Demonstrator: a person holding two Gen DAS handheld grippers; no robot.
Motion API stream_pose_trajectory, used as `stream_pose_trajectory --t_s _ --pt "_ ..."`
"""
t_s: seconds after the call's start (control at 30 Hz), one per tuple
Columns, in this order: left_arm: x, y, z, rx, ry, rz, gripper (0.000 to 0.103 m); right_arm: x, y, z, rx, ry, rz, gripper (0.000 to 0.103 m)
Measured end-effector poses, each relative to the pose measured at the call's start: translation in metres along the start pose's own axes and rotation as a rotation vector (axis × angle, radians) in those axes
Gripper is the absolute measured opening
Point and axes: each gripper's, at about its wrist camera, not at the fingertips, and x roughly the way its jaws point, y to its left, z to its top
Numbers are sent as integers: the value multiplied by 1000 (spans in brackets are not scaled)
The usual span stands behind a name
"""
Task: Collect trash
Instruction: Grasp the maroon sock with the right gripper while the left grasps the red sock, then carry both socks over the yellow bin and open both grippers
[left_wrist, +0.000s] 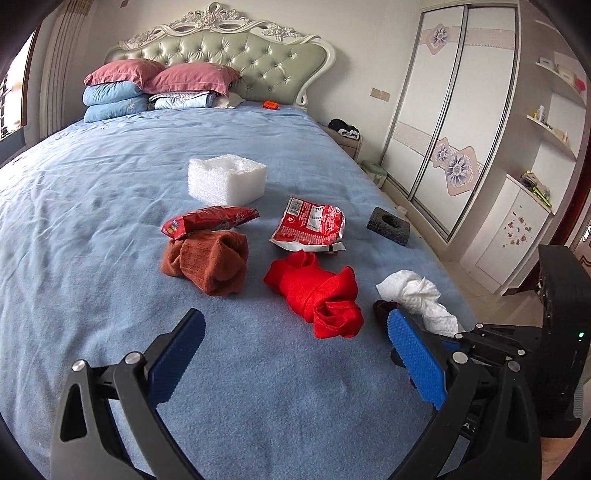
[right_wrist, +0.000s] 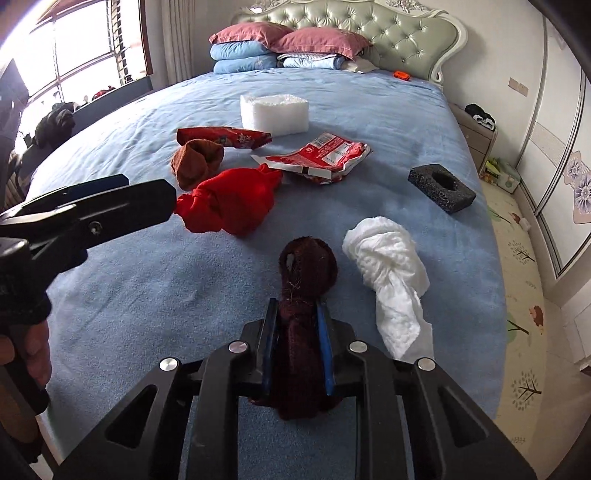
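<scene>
Right tongs (right_wrist: 295, 343) clamp the maroon sock (right_wrist: 306, 273) beside the tissue (right_wrist: 388, 266); lift it straight. Left tongs (left_wrist: 295, 354) gape, empty.

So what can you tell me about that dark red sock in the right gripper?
The dark red sock is a fuzzy knit, rolled into a long bundle with lint on it. The right gripper is shut on its near half, one blue pad on each side. Its rounded far end sticks out over the blue bedspread, beside a crumpled white tissue.

Blue bedspread (left_wrist: 110, 206) under pink pillows (left_wrist: 192, 77). Tufted green headboard (left_wrist: 258, 62) behind. White floral wardrobe (left_wrist: 454, 122) at right
</scene>
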Motion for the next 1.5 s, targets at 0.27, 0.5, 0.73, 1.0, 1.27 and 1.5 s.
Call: stream_pose_trajectory --t_s 0.27,0.5,0.73,1.0,1.27,1.5 --pt "23 -14 5 9 37 19 99 -46 -28 -17 124 -129 93 19" --pt "54 -32 16 38 86 57 95 -67 -42 -29 175 -176 106 19" --pt "68 -33 17 31 124 91 46 -77 -52 -36 196 -198 100 19" --pt "33 -38 13 29 64 53 45 -89 -59 -42 229 -231 105 19" --pt "-26 -56 10 49 -35 -17 45 -118 -58 -48 237 -296 93 19" --pt "-65 -87 6 95 -83 -115 45 -151 -59 -61 246 -368 68 20"
